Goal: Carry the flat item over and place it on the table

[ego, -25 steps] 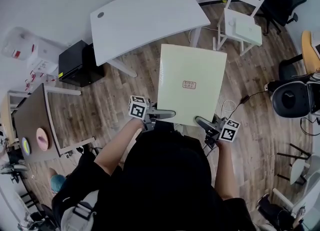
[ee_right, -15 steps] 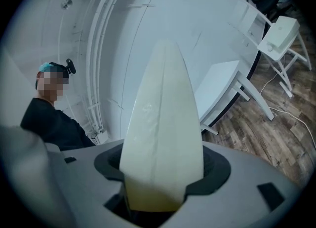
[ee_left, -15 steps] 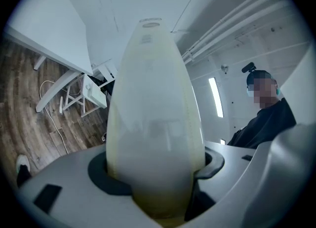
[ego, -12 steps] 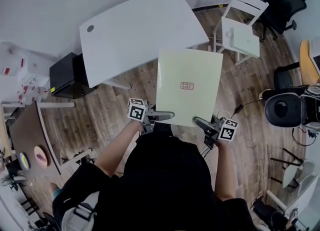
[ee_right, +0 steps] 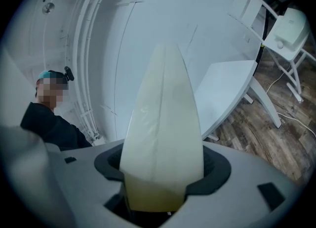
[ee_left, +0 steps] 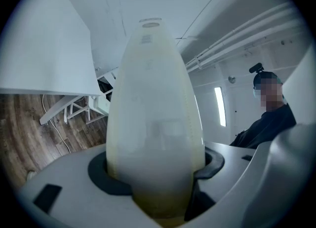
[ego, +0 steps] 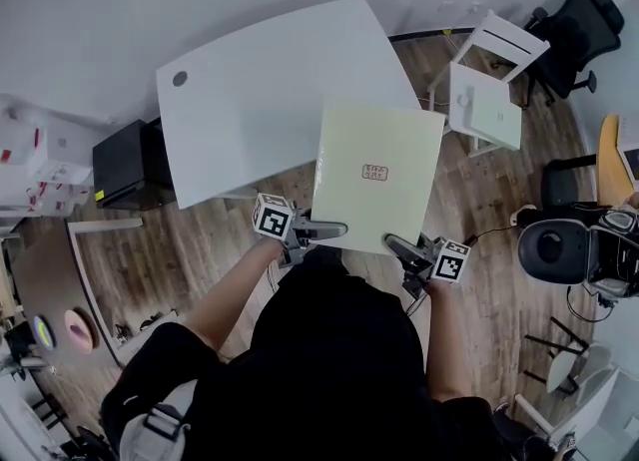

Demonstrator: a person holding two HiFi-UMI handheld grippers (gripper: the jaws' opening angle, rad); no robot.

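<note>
Wood floor [ego: 200, 239] underfoot, white table [ego: 260, 100] sitting ahead-left, white chair [ego: 489, 100] ahead-right, black cabinet [ego: 125, 162] off left. Pale board [ego: 374, 150] is hanging in the air face up, running away from the person, its far left corner overlapping the table edge in the head view. Left gripper [ego: 334, 230] and right gripper [ego: 397, 244] are both clamping its near edge.

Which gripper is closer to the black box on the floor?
Left. The left gripper clamps the near left corner of the pale flat panel, on the side toward the black box; the right gripper clamps the near right corner, farther away.
</note>
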